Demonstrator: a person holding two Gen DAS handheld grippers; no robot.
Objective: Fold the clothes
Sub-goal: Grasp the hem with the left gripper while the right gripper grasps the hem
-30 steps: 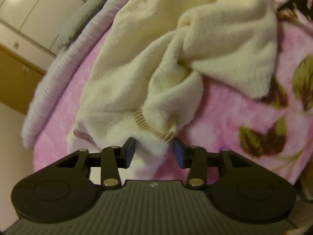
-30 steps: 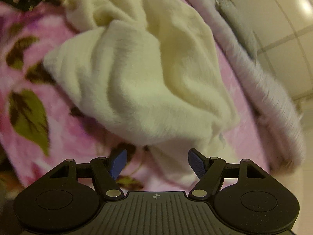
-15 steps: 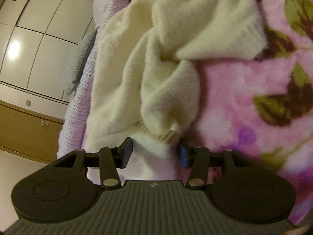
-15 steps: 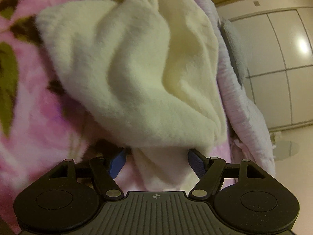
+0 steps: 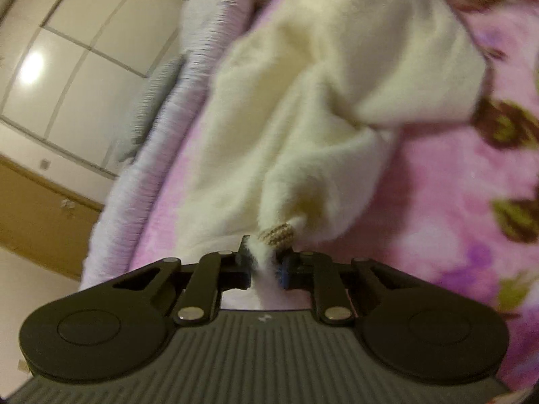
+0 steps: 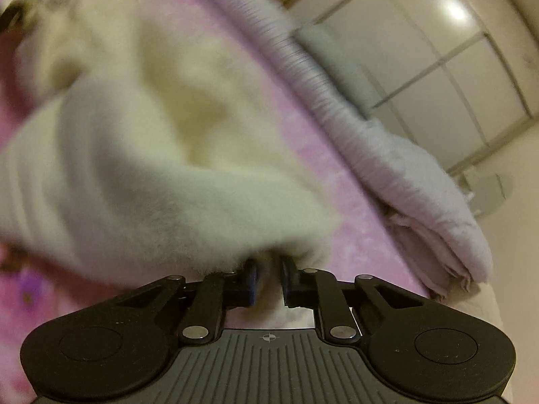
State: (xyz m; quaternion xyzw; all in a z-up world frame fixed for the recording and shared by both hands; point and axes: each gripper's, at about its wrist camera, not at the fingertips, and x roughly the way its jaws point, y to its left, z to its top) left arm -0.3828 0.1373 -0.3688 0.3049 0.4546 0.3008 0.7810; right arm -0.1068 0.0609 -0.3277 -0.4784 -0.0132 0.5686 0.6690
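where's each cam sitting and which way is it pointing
Left wrist: on the left claw, looking along its fingers at the cream garment on the pink blanket; claw shut on a tuft beside the tan cuff.
Right wrist: on the right claw, facing the garment; claw shut on its edge.
Shared: garment, blanket, lilac bedding, white wardrobe doors.

garment (image 5: 303,128): cream, fluffy, tan ribbed cuff (image 5: 277,233) | blanket (image 5: 448,202): pink, olive-and-brown leaf print | folded throw (image 6: 414,181): pale lilac, ribbed | grippers: black, blue pads (image 6: 252,279)
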